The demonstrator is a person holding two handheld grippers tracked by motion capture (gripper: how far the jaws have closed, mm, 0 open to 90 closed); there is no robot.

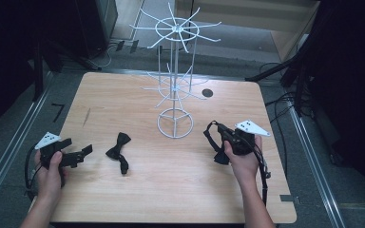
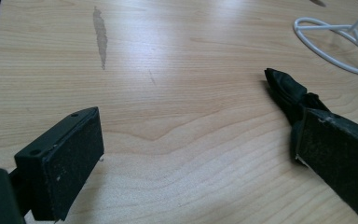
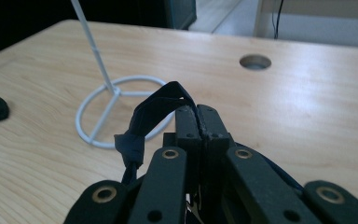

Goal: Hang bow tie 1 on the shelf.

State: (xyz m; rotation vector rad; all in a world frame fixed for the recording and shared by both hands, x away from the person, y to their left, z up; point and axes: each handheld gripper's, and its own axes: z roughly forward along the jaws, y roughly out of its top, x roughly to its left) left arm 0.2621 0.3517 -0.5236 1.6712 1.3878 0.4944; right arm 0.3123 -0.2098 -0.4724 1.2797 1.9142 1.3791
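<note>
A: Right gripper view first: the right gripper (image 3: 200,116) has its jaws pressed together on a dark strap (image 3: 156,109), which loops up and off to their left, knotted lower down.

B: So it's clamped. And what lies ahead of it?

A: The rack (image 3: 116,93), just beyond and left of the jaw tips; its ring base sits on the bench (image 3: 307,102) and the post rises out of frame. From the high view I judge the strap goes onto one of the rack's wire arms, up and ahead-left of that gripper.

B: The left gripper (image 2: 191,135)?

A: Jaws apart, nothing between them. A bow tie (image 1: 119,152) lies just off its right jaw, long axis running away from it and slightly across.

B: Anything unclear?

A: How much strap hangs below the right jaws is hidden, and which wire arm is meant I can't tell.
</note>
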